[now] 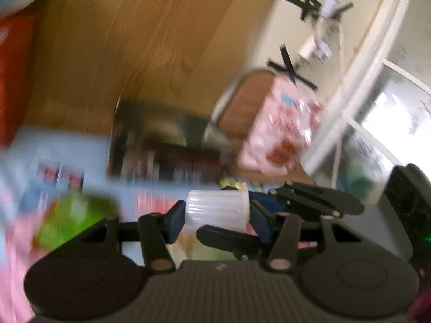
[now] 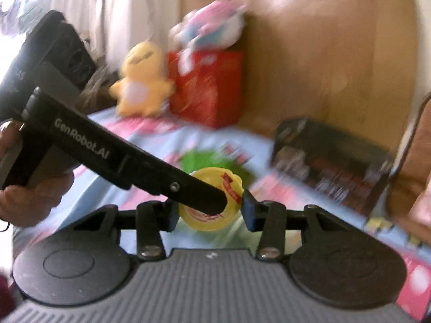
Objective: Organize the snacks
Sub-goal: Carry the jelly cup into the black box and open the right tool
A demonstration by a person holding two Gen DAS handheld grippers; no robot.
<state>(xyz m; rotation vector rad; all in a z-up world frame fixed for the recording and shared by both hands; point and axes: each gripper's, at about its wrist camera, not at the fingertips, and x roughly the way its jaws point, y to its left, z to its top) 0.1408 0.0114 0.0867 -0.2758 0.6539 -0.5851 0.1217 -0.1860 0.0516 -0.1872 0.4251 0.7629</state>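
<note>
Two handheld claws meet over a patterned blue and pink cloth (image 2: 150,145) as snacks are sorted; the left claw (image 1: 216,216) grips a ribbed, translucent cup (image 1: 216,207) between its blue pads, and the same cup shows in the right wrist view as a yellow-lidded cup facing the camera, with the left claw's black finger crossing in front of it; the right claw (image 2: 208,212) has its pads on either side of that lid, but blur hides whether they press on it, so its state cannot be told; the cup lies straight ahead of both claws, its axis pointing roughly from one claw toward the other, which suggests a hand-over or a lid pull, with neither hand clearly nearer; a dark tray of packets (image 2: 331,158) sits far right on the cloth, a red box (image 2: 210,88) and a yellow plush toy (image 2: 142,80) stand at the far edge against a wooden panel (image 2: 323,53); a green packet (image 2: 199,158) lies just beyond the cup.
</note>
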